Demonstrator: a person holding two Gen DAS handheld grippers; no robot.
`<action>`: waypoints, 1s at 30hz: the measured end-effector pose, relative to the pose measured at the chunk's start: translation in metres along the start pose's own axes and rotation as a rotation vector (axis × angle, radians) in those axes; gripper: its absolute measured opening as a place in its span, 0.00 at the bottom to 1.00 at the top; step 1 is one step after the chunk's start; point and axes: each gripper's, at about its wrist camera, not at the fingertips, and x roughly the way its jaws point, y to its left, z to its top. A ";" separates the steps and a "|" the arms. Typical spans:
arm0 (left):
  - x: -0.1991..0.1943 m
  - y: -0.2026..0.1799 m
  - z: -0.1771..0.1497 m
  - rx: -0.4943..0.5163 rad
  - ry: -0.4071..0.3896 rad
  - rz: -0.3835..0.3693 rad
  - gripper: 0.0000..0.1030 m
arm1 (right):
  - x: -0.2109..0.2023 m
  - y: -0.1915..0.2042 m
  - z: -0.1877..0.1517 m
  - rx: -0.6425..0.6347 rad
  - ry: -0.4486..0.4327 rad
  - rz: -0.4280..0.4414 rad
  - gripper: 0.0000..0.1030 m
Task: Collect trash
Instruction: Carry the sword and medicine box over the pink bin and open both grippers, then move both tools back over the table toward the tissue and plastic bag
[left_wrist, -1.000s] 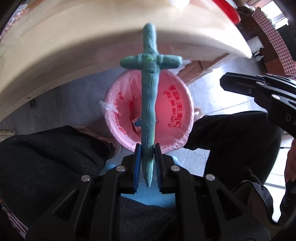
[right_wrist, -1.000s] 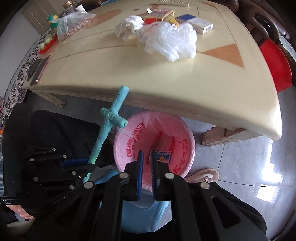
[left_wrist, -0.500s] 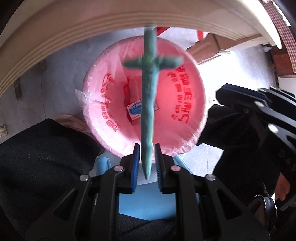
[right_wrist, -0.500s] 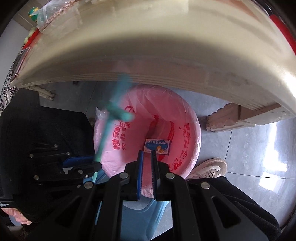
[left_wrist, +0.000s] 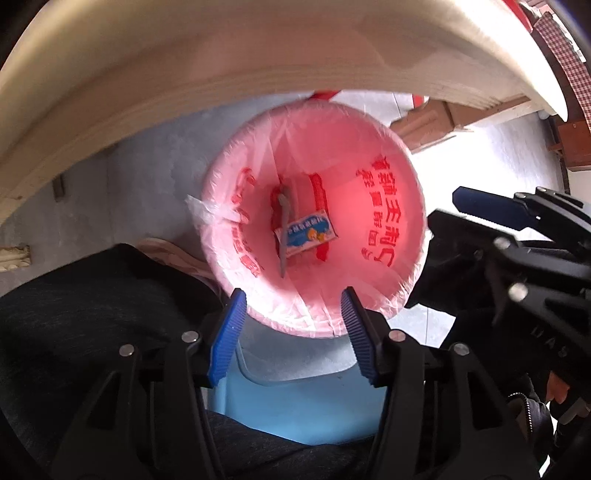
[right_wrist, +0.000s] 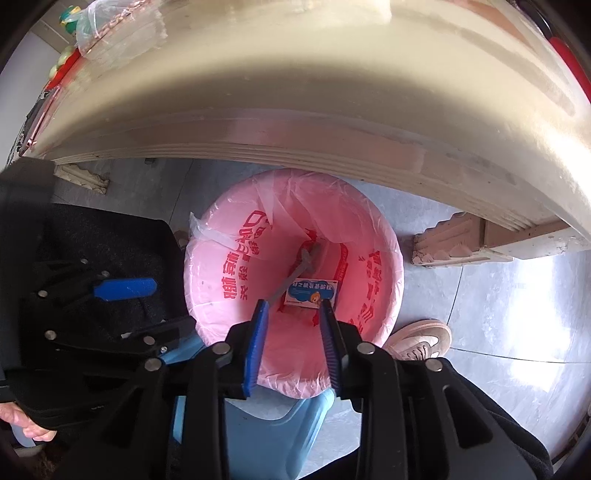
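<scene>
Dropped cross-shaped toy (left_wrist: 283, 225), greyish inside bin (left_wrist: 402, 295)

A home: dining table (right_wrist: 332, 92); lined bin (right_wrist: 369, 229); tiled floor (right_wrist: 498, 302).

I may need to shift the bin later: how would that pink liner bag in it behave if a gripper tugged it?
The liner bag looks thin and crinkled, so probably floppy and easily torn. Its edge folds over the bin rim with a loose knotted tail; it would likely slip off rather than drag the bin.
</scene>
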 end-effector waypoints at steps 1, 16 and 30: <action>-0.005 0.000 -0.001 -0.001 -0.015 0.011 0.52 | -0.002 0.002 0.000 -0.005 -0.005 -0.003 0.35; -0.115 -0.010 -0.019 0.049 -0.268 0.120 0.59 | -0.095 0.020 0.000 -0.039 -0.167 0.017 0.35; -0.270 0.017 0.029 0.026 -0.443 0.187 0.60 | -0.239 0.002 0.057 -0.068 -0.397 0.029 0.60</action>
